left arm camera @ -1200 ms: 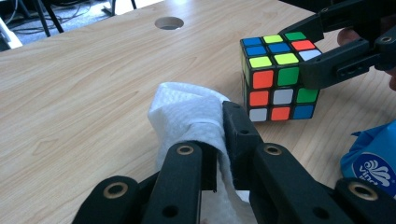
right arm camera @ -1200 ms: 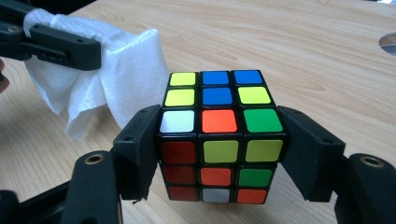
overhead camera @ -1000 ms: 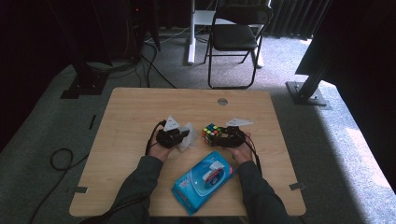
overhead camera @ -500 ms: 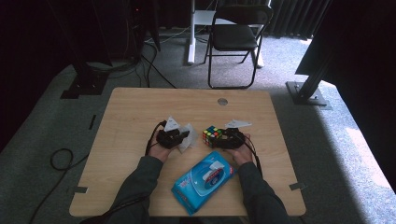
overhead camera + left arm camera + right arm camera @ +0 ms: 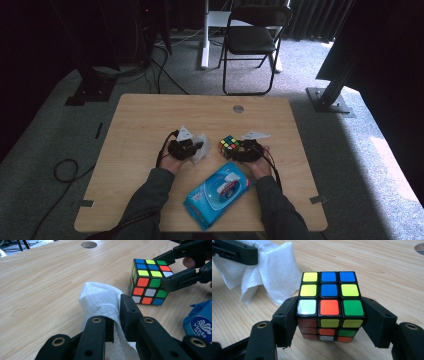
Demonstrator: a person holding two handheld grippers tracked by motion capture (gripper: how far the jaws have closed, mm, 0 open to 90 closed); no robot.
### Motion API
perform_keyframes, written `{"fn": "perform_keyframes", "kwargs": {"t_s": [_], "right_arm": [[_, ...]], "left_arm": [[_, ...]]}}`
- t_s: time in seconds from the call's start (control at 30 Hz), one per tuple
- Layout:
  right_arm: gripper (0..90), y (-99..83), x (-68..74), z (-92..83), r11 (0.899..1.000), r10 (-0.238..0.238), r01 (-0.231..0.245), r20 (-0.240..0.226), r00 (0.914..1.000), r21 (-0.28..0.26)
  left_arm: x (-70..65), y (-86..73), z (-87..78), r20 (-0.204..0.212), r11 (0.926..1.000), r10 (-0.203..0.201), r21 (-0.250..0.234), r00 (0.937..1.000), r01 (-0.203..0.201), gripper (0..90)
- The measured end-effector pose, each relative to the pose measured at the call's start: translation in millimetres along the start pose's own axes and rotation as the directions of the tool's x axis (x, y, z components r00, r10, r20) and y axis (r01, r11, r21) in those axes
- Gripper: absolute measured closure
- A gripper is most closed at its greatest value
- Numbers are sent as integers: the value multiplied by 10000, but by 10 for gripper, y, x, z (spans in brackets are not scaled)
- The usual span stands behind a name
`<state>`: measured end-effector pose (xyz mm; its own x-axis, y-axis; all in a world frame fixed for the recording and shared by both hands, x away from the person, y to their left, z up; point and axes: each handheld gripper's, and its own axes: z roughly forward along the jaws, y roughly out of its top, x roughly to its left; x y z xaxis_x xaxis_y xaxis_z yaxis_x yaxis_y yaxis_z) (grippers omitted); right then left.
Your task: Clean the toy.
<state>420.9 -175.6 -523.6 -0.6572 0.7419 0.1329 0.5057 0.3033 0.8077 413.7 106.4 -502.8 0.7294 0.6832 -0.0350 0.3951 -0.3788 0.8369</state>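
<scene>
A scrambled Rubik's cube (image 5: 229, 146) stands on the wooden table (image 5: 150, 115) right of centre. My right gripper (image 5: 239, 148) is shut on it, and in the right gripper view the two black jaws press the cube's (image 5: 329, 290) left and right sides low down, the right gripper (image 5: 329, 322) at table level. To its left, my left gripper (image 5: 192, 148) is shut on a crumpled white wipe (image 5: 201, 147). In the left gripper view the wipe (image 5: 98, 297) bulges up between the jaws of the left gripper (image 5: 116, 312), a short gap from the cube (image 5: 147, 282).
A blue pack of wet wipes (image 5: 219, 192) lies at the table's near edge between the person's forearms. A round cable hole (image 5: 238, 108) sits at the far side of the table. A folding chair (image 5: 252, 40) stands beyond the table.
</scene>
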Motion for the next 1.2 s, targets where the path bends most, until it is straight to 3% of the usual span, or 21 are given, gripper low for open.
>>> {"fn": "perform_keyframes", "kwargs": {"t_s": [0.23, 0.5, 0.73, 1.03, 1.2], "right_arm": [[308, -2, 12, 2, 9998, -138, 137, 86, 9999, 112], [271, 42, 1, -119, 9990, -4, 12, 176, 9998, -446], [272, 65, -19, -272, 9960, -18, 45, 297, 9996, -889], [274, 22, -75, -384, 9937, 142, -99, 371, 9992, -1117], [275, -36, -110, -404, 9939, 243, -194, 442, 9987, -1084]], "left_arm": [[15, -37, 11, 10, 9998, -88, 150, 10000, 88, 805], [31, -63, 3, -82, 9992, -221, 338, 9997, 223, 709], [85, -137, -18, -668, 9952, -150, 958, 9977, 214, 601], [221, -257, -131, -1295, 9912, -675, 1045, 9893, 813, 476], [304, -298, -195, -1638, 9882, -947, 1038, 9819, 1126, 475]]}}
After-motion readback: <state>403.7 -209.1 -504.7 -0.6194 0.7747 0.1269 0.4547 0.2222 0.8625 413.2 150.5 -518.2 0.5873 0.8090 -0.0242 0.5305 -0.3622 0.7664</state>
